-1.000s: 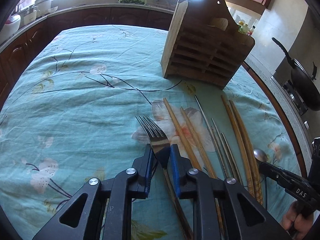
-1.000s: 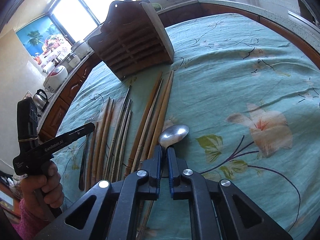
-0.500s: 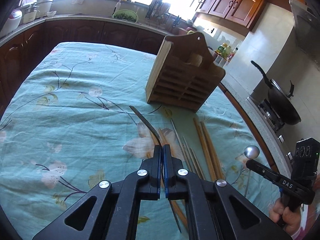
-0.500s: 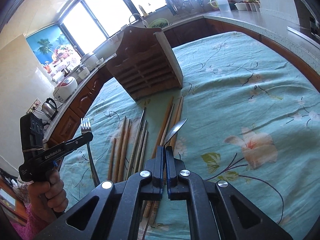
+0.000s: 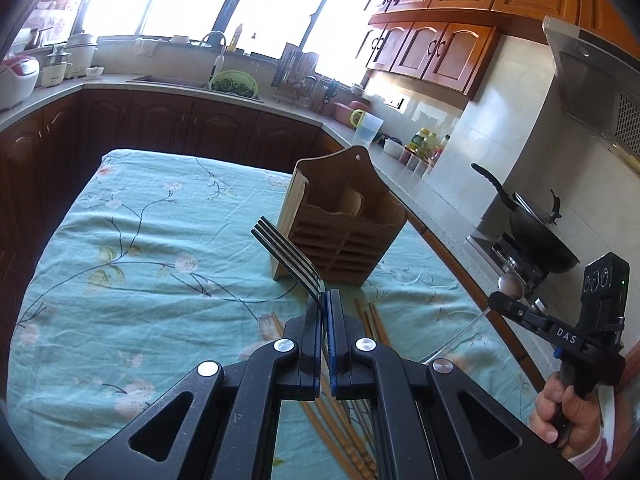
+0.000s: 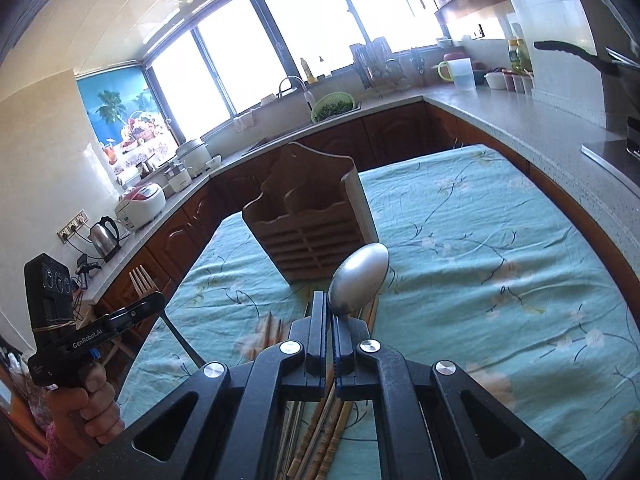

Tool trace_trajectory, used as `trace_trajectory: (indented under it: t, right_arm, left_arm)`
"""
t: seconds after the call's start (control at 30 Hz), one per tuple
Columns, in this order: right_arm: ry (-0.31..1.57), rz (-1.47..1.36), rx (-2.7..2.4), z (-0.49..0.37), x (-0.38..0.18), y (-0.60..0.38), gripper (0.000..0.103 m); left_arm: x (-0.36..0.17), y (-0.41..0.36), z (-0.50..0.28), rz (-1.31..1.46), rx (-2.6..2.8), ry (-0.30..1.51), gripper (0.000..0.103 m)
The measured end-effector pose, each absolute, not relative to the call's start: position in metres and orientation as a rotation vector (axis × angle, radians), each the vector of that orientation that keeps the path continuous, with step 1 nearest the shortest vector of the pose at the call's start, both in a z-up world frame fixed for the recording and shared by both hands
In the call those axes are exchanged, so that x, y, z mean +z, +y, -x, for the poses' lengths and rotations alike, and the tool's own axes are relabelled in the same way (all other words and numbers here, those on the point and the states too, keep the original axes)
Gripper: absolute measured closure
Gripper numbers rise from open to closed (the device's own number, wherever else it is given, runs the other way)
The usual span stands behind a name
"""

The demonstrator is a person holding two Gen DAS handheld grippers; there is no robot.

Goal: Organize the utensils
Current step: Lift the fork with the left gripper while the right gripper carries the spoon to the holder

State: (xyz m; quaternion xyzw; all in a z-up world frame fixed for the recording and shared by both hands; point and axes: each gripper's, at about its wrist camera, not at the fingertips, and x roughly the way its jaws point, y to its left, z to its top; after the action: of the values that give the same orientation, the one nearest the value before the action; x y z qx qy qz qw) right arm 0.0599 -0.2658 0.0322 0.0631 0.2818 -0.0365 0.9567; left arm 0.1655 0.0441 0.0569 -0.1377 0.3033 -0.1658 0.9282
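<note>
Before the wooden caddy point(image 5: 340, 236), your left gripper point(image 5: 325, 300) clamps a fork point(image 5: 286, 250), your right gripper point(image 6: 330, 312) a spoon point(image 6: 360, 278), both handles hidden, chopsticks point(image 5: 372, 318) half-covered on the counter point(image 5: 140, 280) below.

Home kitchen: sink point(image 5: 172, 79), wok point(image 5: 540, 236), cabinets point(image 5: 436, 48).

- A teal floral tablecloth point(image 5: 132, 264) spreads below and ahead of the tool.
- A black wok point(image 5: 540, 240) sits on the stove, far right of the tool.
- A green colander point(image 6: 334, 105) rests by the sink, ahead beyond the cloth.
- A steel kettle point(image 6: 105, 236) stands on the counter, well to the left.
- A white-and-red rice cooker point(image 6: 141, 207) stands just beyond the kettle.
- A clear jug point(image 6: 464, 73) with a green handle stands on the counter, ahead and right.
</note>
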Motion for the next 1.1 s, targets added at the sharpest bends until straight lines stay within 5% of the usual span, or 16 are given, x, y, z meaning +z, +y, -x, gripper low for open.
trace_trajectory:
  t: [0.67, 1.1]
  right_arm:
    - [0.35, 0.022, -0.106, -0.154, 0.118, -0.263, 0.101]
    - [0.516, 0.149, -0.131, -0.238, 0.051, -0.269, 0.101]
  left_arm:
    - [0.096, 0.005, -0.242, 0.146, -0.273, 0.375, 0.103]
    - [0.0, -0.042, -0.301, 0.119, -0.29, 0.436, 0.102]
